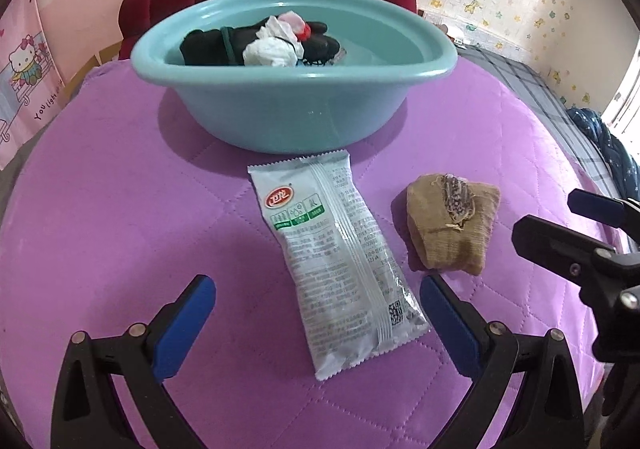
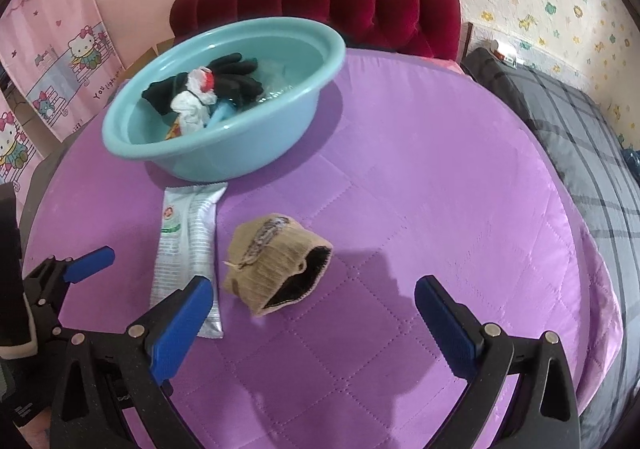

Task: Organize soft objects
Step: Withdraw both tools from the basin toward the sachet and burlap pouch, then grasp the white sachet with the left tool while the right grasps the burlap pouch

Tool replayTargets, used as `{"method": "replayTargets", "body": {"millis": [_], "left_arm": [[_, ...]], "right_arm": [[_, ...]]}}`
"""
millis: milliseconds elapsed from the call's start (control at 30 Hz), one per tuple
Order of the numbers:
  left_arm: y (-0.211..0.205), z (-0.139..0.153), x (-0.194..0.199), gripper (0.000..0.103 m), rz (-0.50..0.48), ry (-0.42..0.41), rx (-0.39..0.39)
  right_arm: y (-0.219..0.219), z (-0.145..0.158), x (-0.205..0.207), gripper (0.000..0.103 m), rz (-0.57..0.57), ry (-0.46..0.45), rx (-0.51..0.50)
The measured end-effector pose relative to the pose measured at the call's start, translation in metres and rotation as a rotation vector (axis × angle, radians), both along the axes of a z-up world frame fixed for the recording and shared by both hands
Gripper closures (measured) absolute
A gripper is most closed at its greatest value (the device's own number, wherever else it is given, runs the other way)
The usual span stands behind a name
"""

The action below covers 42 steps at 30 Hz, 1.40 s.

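1. The pale grey-green foil snack packet (image 1: pixel 340 261) with a red logo lies flat on the purple quilted cover (image 1: pixel 120 209), just in front of the teal basin. It looks light, crinkly and slippery; I judge a pinch across its narrow middle would hold better than one at the sealed ends.
2. The tan ribbed knitted cloth bundle (image 2: pixel 276 261), folded, with a dark lining showing at its open edge, lies just beside the packet. It looks soft and squashable, easy to grip across its bulk.
3. The round teal plastic basin (image 1: pixel 280 117) already holds black gloves (image 1: pixel 208 47) and crumpled white plastic (image 1: pixel 270 51).
4. The left gripper (image 1: pixel 318 313) hangs over the packet's near end, blue pads wide apart, holding nothing.
5. The right gripper (image 2: pixel 314 313) hovers near the bundle, pads likewise apart and empty.
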<state>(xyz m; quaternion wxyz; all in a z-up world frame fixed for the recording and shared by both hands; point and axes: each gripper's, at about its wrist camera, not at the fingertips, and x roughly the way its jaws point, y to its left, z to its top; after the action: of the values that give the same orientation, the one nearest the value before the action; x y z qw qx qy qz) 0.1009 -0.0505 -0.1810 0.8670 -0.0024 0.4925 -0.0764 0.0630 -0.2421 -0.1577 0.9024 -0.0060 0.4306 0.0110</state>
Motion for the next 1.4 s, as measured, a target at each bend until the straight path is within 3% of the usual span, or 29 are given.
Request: {"method": "replayTargets", "body": {"millis": [400,467,533,733,800,1233,1267,1300,1333,1400], "left_arm": [[-0.006,-0.022,0.016,0.002,0.027,0.022,-0.010],[-0.006,-0.023,0.017,0.011,0.022,0.013,-0.006],[-0.005,-0.023,0.017,0.038,0.012,0.008,0.002],[0.007,-0.014,0.007,0.064,-0.028,-0.005,-0.014],[0.008,-0.012,0.003,0.068,-0.041,-0.005,-0.017],[0.021,0.005,-0.023,0.070,-0.013,-0.016,-0.006],[0.025,0.006,-0.026,0.070,-0.010,-0.017,-0.009],[0.026,0.007,-0.027,0.070,-0.008,-0.017,-0.010],[0.025,0.006,-0.028,0.070,-0.007,-0.020,-0.008],[0.022,0.005,-0.026,0.070,-0.008,-0.023,-0.006]], "right_arm": [[-0.008,-0.009,0.007,0.000,-0.016,0.015,-0.004],[-0.008,-0.010,0.007,0.000,-0.015,0.017,-0.005],[-0.007,-0.011,0.008,0.000,-0.015,0.022,-0.006],[0.001,-0.017,0.013,0.000,0.006,0.042,0.007],[0.005,-0.019,0.015,0.000,0.019,0.045,0.015],[0.025,-0.037,0.029,0.002,0.058,0.077,0.022],[0.026,-0.038,0.030,0.008,0.061,0.081,0.023],[0.027,-0.039,0.030,0.023,0.062,0.084,0.021],[0.028,-0.039,0.029,0.032,0.061,0.086,0.019],[0.030,-0.040,0.027,0.065,0.071,0.089,0.031]]}}
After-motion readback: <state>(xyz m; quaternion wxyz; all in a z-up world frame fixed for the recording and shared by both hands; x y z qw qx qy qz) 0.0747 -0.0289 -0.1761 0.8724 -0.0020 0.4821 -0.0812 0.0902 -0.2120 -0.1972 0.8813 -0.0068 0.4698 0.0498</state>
